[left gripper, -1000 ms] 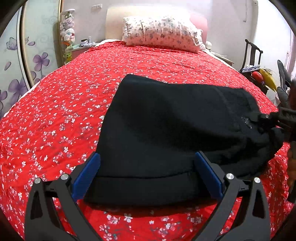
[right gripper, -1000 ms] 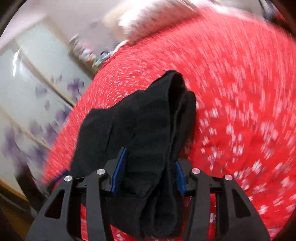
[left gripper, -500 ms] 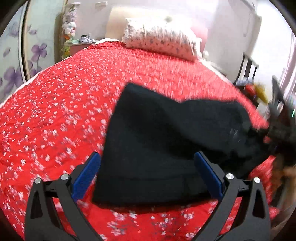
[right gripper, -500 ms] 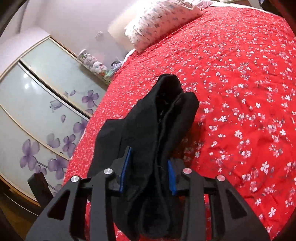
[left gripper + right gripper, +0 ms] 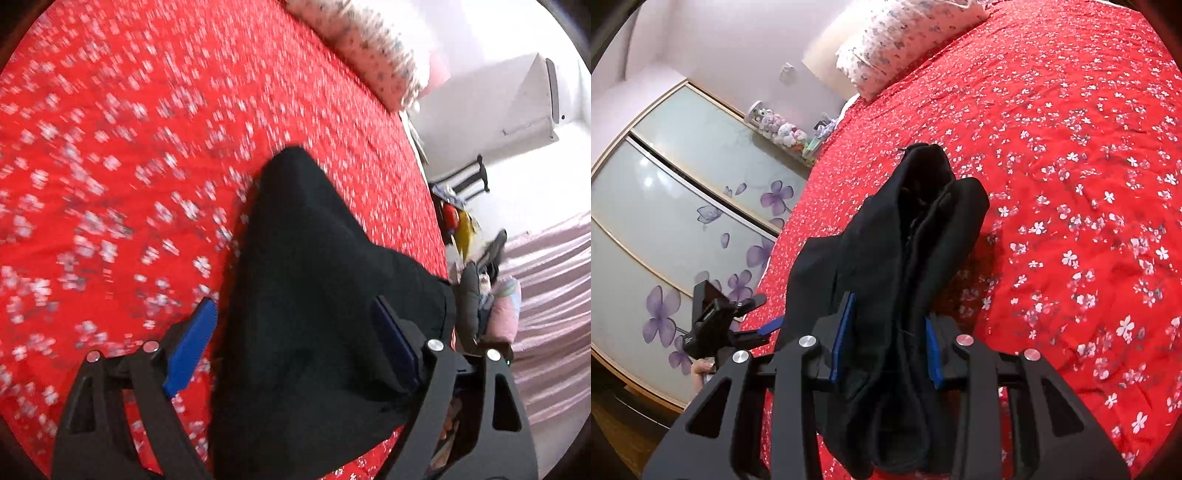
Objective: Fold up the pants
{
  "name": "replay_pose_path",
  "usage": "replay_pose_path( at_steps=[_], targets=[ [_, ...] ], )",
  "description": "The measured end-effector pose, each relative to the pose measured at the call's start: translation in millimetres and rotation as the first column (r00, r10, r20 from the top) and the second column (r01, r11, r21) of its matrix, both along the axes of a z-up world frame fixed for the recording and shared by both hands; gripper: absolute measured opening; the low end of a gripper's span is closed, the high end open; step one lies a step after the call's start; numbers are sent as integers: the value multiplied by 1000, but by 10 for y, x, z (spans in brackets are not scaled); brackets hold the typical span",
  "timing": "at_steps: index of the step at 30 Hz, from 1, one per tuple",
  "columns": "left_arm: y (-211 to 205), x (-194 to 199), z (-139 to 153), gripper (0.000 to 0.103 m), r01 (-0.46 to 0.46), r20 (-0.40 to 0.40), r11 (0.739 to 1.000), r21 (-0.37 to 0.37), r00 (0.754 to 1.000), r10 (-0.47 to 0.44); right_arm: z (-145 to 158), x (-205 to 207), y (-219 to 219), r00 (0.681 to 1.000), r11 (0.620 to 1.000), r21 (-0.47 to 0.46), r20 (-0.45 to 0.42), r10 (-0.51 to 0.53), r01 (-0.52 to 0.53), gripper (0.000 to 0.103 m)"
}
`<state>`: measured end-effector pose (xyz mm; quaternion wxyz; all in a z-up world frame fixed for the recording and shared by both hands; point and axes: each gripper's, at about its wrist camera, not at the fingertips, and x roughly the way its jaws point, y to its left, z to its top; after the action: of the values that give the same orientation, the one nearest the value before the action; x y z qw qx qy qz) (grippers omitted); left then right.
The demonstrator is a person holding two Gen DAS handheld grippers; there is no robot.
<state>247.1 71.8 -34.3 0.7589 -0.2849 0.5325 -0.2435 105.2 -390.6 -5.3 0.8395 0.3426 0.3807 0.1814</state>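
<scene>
One pair of black pants [image 5: 916,258], bunched lengthwise into a thick, soft, matte bundle with several layered folds; a seam runs down the middle crease. The far end tapers to a rounded tip resting on the bed [image 5: 1089,155], the near end hangs past my right gripper [image 5: 886,343]. Its blue-padded fingers [image 5: 844,332] pinch the bundle between them.

My left gripper [image 5: 299,347]: fingers [image 5: 192,347] spread wide, black cloth [image 5: 314,295] lying between them, only the right pad against it; the left pad sits clear over the red cover. The left view is motion-blurred.

Bed cover is red, quilted, scattered with small white flowers. One floral pillow [image 5: 905,40] at the far head of the bed. Two frosted wardrobe doors [image 5: 657,206] with purple flower prints at left.
</scene>
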Motion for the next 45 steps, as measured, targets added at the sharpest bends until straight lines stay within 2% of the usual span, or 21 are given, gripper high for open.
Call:
replay_pose_path(
  at_steps=[2, 5, 6, 7, 11, 14, 17, 22, 25, 29, 32, 39, 45],
  targets=[
    [-70, 40, -117, 84, 6, -41, 999, 34, 999, -5, -10, 5, -12, 1000, 1000, 2, -1, 2, -2, 36],
    [-90, 38, -159, 81, -14, -41, 1000, 6, 999, 15, -27, 13, -30, 1000, 1000, 6, -2, 4, -4, 36],
    [-93, 43, -162, 69, -16, -42, 1000, -16, 999, 15, -34, 15, -37, 1000, 1000, 7, -3, 3, -3, 36],
    [-105, 39, -171, 64, -14, -51, 999, -35, 999, 12, -43, 19, -50, 1000, 1000, 10, -5, 2, -2, 36],
    [-141, -10, -110, 49, -12, -20, 1000, 9, 1000, 13, -71, 11, -64, 1000, 1000, 18, -10, -4, 4, 36],
    [-142, -32, -58, 34, -36, -11, 999, -1, 999, 36, -102, 4, -72, 1000, 1000, 16, -20, -11, 11, 36],
    [-130, -48, -57, 31, -49, -7, 999, -2, 999, 49, -182, 22, -104, 998, 999, 30, -57, -26, 28, 38],
    [-195, -39, -16, 30, -43, 17, 996, 72, 999, 42, -262, 60, -115, 996, 999, 30, -88, -31, 34, 43],
    [-217, -44, -7, 25, -46, 21, 995, 92, 999, 44, -316, 76, -115, 995, 998, 52, -99, -32, 37, 44],
    [-230, -79, 21, 15, -62, 42, 992, 113, 997, 57, -254, 35, -89, 999, 998, 52, -37, -37, 39, 36],
    [-236, -120, 46, 13, -72, 63, 990, 119, 996, 65, -188, 22, -80, 999, 996, 79, -4, -39, 39, 34],
    [-208, -208, 177, 12, -82, 109, 994, 79, 991, 73, -96, 16, -92, 999, 990, 138, 33, -42, 37, 33],
    [-335, -213, 408, 12, -57, 159, 997, 56, 986, 48, 56, 22, -135, 995, 990, 132, 82, -51, 40, 32]
  ],
)
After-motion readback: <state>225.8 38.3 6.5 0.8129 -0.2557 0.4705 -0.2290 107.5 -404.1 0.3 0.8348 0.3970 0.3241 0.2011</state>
